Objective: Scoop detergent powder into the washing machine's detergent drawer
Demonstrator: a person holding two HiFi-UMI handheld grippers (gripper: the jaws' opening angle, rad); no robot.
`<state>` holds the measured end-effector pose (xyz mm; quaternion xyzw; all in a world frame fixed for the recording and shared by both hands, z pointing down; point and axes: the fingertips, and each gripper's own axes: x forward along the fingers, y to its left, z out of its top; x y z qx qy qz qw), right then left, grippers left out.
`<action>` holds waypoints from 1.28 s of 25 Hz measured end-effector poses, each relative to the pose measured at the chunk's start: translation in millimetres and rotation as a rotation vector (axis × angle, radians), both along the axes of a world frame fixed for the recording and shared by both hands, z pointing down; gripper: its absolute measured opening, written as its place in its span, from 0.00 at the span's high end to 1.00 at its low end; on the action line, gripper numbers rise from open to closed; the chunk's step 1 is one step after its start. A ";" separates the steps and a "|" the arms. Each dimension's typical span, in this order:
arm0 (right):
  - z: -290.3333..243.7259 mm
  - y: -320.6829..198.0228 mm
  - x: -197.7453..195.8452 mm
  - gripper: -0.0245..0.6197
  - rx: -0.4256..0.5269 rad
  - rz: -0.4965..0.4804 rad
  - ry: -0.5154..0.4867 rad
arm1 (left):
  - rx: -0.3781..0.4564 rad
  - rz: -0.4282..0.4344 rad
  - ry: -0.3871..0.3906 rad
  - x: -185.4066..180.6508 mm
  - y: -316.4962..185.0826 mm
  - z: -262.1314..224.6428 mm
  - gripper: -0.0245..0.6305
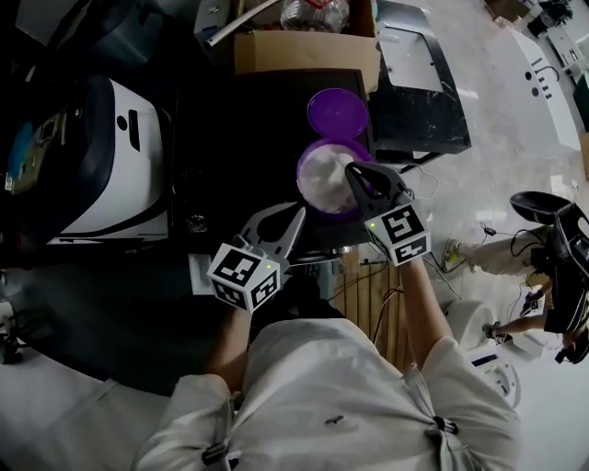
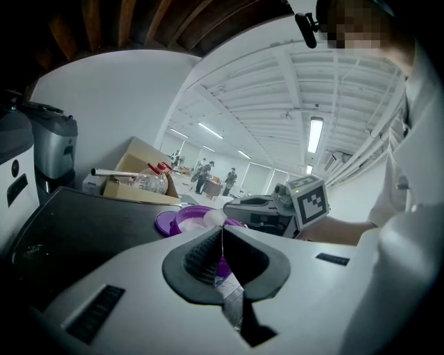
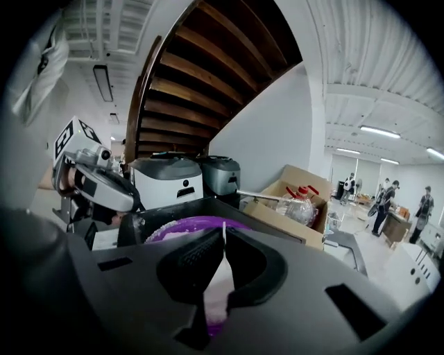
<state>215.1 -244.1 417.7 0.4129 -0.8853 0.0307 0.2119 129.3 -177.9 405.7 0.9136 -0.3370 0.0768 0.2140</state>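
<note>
A purple tub (image 1: 313, 198) of white detergent powder (image 1: 324, 175) stands on a black top, and its purple lid (image 1: 337, 112) lies just behind it. My right gripper (image 1: 350, 169) is shut, with its tip over the powder; in its own view the tub (image 3: 182, 227) lies right under the jaws (image 3: 223, 229). My left gripper (image 1: 297, 214) is shut just short of the tub's near rim (image 2: 198, 213). A thin white line shows between each gripper's pads; I cannot tell what it is. A white lump (image 2: 214, 216) sits at the rim by the right gripper (image 2: 277, 208).
A white appliance (image 1: 110, 156) stands left of the black top (image 1: 230, 147). Behind the tub is a cardboard box (image 1: 304, 46) with a plastic bottle (image 1: 313, 14). A black unit (image 1: 419, 101) sits to the right, above a pale floor with cables.
</note>
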 end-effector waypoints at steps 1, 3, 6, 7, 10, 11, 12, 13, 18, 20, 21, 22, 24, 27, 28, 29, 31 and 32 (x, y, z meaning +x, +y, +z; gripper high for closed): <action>0.8 -2.0 -1.3 0.94 0.007 -0.007 0.027 | -0.001 0.000 -0.001 0.4 -0.4 0.9 0.93; 1.9 -4.8 -3.9 0.94 0.017 -0.025 0.063 | -0.002 0.000 0.000 1.4 -1.1 1.5 0.93; 3.8 -6.4 -6.2 0.94 0.023 -0.049 0.094 | -0.002 0.000 0.000 3.6 -1.4 0.8 0.93; 5.4 -6.8 -6.6 0.94 0.025 -0.056 0.109 | -0.001 0.000 0.000 4.2 -1.4 0.6 0.93; 9.3 -8.4 -8.5 0.94 0.036 -0.077 0.158 | 0.005 -0.001 -0.002 4.7 -1.6 -0.5 0.93; 10.3 -9.0 -9.4 0.94 0.041 -0.085 0.176 | 0.006 -0.002 -0.002 4.5 -1.6 -0.8 0.93; 11.2 -9.6 -10.3 0.94 0.049 -0.092 0.195 | 0.006 -0.002 -0.002 4.1 -1.4 -1.1 0.93; 12.0 -10.1 -11.3 0.94 0.058 -0.100 0.215 | 0.006 -0.001 -0.002 3.8 -0.9 -1.3 0.93; 20.4 -12.0 -12.7 0.94 0.072 -0.137 0.294 | 0.006 -0.001 -0.003 3.9 -0.4 -0.4 0.93; 22.9 -11.8 -13.5 0.94 0.070 -0.148 0.315 | 0.006 -0.001 -0.002 4.2 -0.1 -0.5 0.93; 23.9 -11.4 -13.9 0.94 0.071 -0.152 0.326 | 0.006 -0.001 -0.001 4.3 0.2 -0.7 0.93; 24.8 -10.9 -14.3 0.94 0.073 -0.156 0.338 | 0.007 0.000 -0.001 4.5 0.6 -1.1 0.93; 25.9 -9.4 -15.1 0.94 0.084 -0.164 0.365 | 0.009 0.001 -0.002 5.0 1.8 -2.1 0.93; 28.3 -6.3 -15.6 0.94 0.101 -0.172 0.408 | 0.010 -0.001 -0.003 5.0 3.7 -2.4 0.93; 29.1 -5.7 -15.9 0.94 0.104 -0.175 0.417 | 0.011 -0.002 -0.004 4.5 3.9 -2.5 0.93; 29.8 -5.2 -16.3 0.94 0.107 -0.179 0.424 | 0.012 -0.004 -0.005 3.8 4.1 -2.7 0.93; 31.1 -3.9 -17.4 0.94 0.110 -0.189 0.438 | 0.013 -0.007 -0.005 2.4 5.1 -2.9 0.93; 32.1 -2.9 -18.2 0.94 0.111 -0.196 0.448 | 0.012 -0.008 -0.006 1.9 6.1 -2.8 0.93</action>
